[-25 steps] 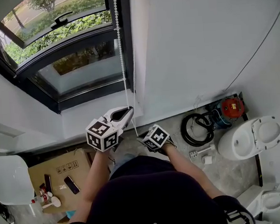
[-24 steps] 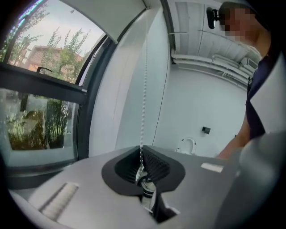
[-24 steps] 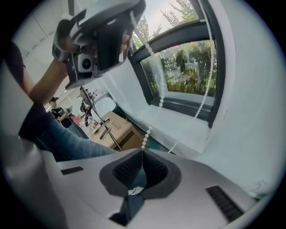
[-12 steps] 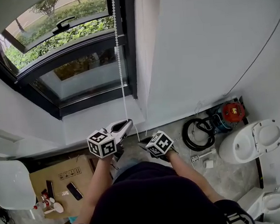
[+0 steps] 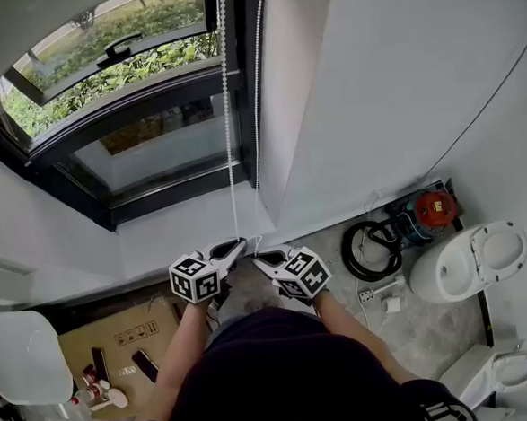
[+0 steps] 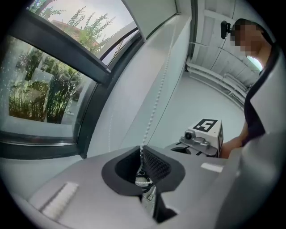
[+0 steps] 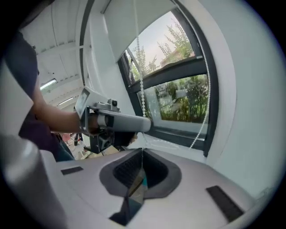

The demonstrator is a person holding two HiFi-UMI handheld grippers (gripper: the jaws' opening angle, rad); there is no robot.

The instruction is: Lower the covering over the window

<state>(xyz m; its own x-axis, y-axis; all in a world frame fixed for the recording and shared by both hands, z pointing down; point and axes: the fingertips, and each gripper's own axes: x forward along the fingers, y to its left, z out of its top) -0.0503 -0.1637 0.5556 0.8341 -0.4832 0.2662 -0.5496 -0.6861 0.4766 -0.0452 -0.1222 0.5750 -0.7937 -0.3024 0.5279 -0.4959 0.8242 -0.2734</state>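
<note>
A white bead chain hangs in front of the dark-framed window, with a second strand beside it. My left gripper is shut on the chain's lower end; in the left gripper view the chain runs up from the pinched pads. My right gripper is shut just right of the left one, tips towards it. Nothing shows between its jaws; the chain's slack loop hangs close by. A white blind covers the top of the window.
A white sill runs below the window. On the floor are a toilet, a red-topped machine with a black hose, and a cardboard box with small items. A white basin is at the left.
The left gripper has come down towards my body with the chain in it. The right gripper has swung in beside it. The second strand now shows by the window frame.
</note>
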